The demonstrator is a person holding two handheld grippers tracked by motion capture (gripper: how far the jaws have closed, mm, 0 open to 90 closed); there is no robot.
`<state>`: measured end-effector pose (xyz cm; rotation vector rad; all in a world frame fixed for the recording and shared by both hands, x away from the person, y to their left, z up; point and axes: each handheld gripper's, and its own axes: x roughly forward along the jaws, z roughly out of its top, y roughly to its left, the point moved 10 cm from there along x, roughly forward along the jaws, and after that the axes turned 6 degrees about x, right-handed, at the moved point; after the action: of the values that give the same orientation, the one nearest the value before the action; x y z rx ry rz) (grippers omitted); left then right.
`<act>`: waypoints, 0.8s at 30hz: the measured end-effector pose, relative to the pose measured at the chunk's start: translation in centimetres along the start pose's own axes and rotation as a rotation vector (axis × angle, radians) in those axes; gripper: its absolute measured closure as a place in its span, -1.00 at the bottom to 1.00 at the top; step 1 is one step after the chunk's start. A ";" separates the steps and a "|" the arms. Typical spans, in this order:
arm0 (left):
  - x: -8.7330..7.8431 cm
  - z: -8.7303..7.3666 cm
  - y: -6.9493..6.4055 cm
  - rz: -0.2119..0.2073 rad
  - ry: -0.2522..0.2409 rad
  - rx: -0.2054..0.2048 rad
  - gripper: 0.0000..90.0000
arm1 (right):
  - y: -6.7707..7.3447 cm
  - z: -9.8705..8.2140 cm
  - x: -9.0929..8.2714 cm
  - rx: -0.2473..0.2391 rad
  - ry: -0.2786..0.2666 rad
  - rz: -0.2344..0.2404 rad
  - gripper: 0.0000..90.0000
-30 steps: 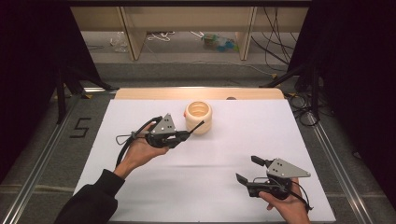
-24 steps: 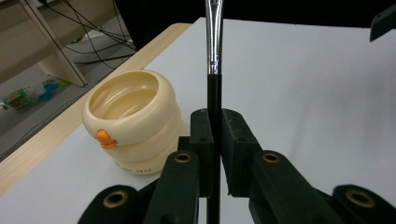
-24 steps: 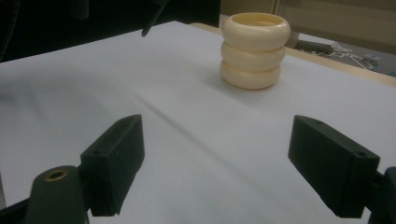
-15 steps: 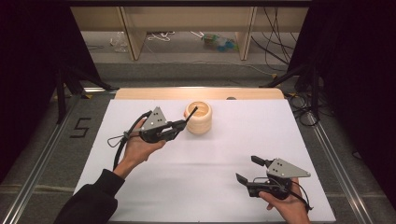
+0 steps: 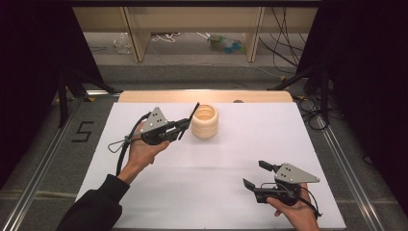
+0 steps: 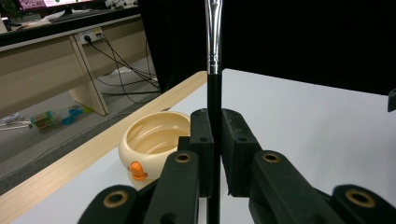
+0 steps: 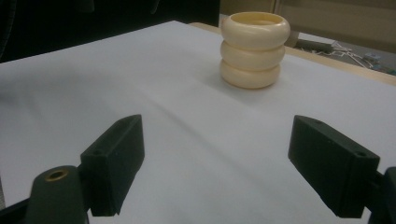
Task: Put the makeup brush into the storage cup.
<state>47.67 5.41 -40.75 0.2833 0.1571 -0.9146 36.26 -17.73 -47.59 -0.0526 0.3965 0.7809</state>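
now brush (image 6: 214, 46) clamped upright between left gripper (image 5: 185, 126) jaws, beside cup (image 5: 204, 121), right gripper (image 5: 255, 175) jaws apart

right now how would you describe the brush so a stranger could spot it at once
On the white table sheet, look just left of the cream ribbed cup. There the left hand-held gripper clamps a thin brush: black handle, silver metal ferrule, the one slim stick-like thing there.

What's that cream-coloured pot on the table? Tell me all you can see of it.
The cream pot looks like three plump rings stacked, glossy like ceramic or plastic, open-topped and seemingly empty. A small orange duck-like figure decorates its side. It stands upright on the white table cover, near the far edge. Nothing grips it.
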 end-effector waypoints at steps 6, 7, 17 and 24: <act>0.1 0.3 0.5 0.010 -0.027 -0.031 0.86 | 0.0 0.0 0.0 0.003 0.003 0.000 -0.56; 0.0 0.3 0.7 0.015 -0.030 -0.036 0.86 | 0.0 -0.1 0.0 0.004 0.003 0.000 -0.56; 0.3 0.6 2.0 0.049 -0.078 -0.103 0.86 | -0.1 -0.2 -0.1 0.002 0.018 -0.006 -0.56; 0.9 0.5 2.5 0.060 -0.085 -0.125 0.86 | -0.2 -0.1 -0.1 -0.001 0.016 -0.008 -0.56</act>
<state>50.23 6.01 -40.06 0.1321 0.1263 -0.8522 36.25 -17.96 -47.69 -0.0607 0.4107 0.7732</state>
